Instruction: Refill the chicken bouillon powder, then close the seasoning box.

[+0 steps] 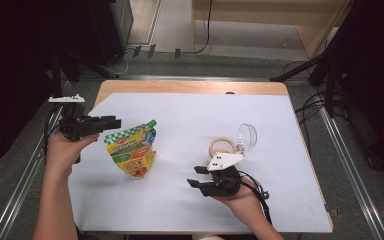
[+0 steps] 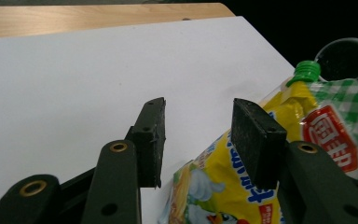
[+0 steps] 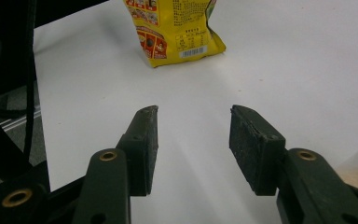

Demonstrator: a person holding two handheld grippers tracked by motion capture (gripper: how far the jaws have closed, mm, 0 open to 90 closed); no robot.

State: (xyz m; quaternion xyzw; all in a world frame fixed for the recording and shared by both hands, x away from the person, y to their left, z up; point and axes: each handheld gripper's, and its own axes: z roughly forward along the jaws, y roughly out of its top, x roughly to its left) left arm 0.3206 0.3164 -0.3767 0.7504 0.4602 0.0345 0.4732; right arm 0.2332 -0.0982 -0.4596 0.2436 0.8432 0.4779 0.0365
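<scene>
Pouch (image 1: pixel 131 151): stood propped near the counter's (image 1: pixel 190 125) nine o'clock side, green cap (image 2: pixel 306 71) up.
Left tool (image 1: pixel 114 123): jaws parted, nothing gripped; hovered beside the pouch's top, likely lining up a grasp.
Right tool (image 1: pixel 194 177): jaws parted, empty; waited at five o'clock of the pouch, facing it.
Ring (image 1: pixel 223 146), clear cup (image 1: pixel 247 136): lay at three o'clock, untouched.

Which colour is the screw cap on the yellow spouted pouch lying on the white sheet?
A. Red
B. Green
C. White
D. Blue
B: the yellow spouted pouch carries a green screw cap on its spout, seen close in the left gripper view and also at its upper corner in the high view.
</scene>
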